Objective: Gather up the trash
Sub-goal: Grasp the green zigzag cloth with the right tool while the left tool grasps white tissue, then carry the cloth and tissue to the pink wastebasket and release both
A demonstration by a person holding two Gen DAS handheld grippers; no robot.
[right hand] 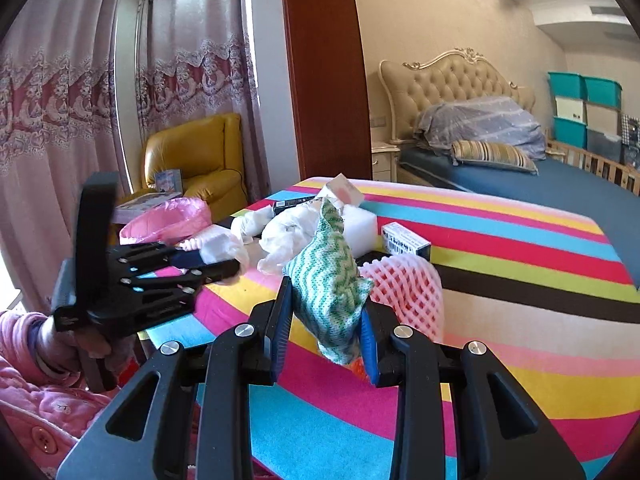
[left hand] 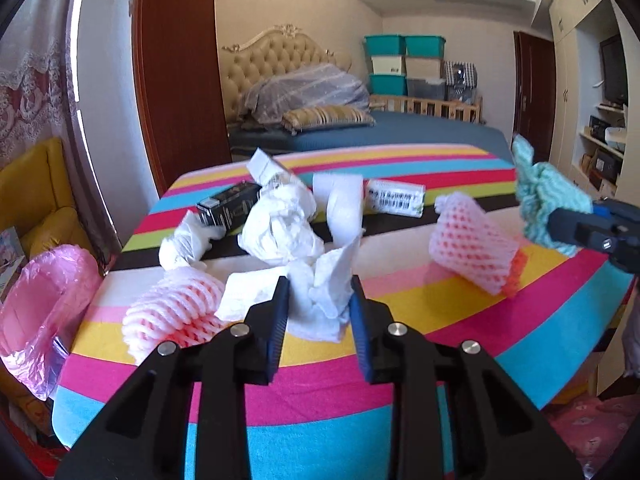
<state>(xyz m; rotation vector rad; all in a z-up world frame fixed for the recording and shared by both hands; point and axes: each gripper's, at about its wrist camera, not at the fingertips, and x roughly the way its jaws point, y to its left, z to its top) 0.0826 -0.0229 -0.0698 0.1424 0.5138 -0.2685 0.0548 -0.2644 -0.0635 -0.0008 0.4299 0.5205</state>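
Trash lies on a striped table [left hand: 440, 320]: crumpled white tissues [left hand: 280, 232], pink foam fruit nets [left hand: 172, 316] [left hand: 472, 248], a black box [left hand: 228, 208] and white cartons [left hand: 396, 198]. My left gripper [left hand: 318, 300] is shut on a white tissue [left hand: 324, 300]; it also shows in the right wrist view [right hand: 224, 260]. My right gripper [right hand: 324, 316] is shut on a green-and-white cloth [right hand: 332, 284] held above the table; the cloth shows at the right of the left wrist view [left hand: 544, 200].
A bin lined with a pink bag [left hand: 44, 304] stands off the table's left edge, also in the right wrist view [right hand: 168, 220]. A yellow armchair [right hand: 200, 164] and curtains are behind it. A bed [right hand: 520, 176] lies beyond the table.
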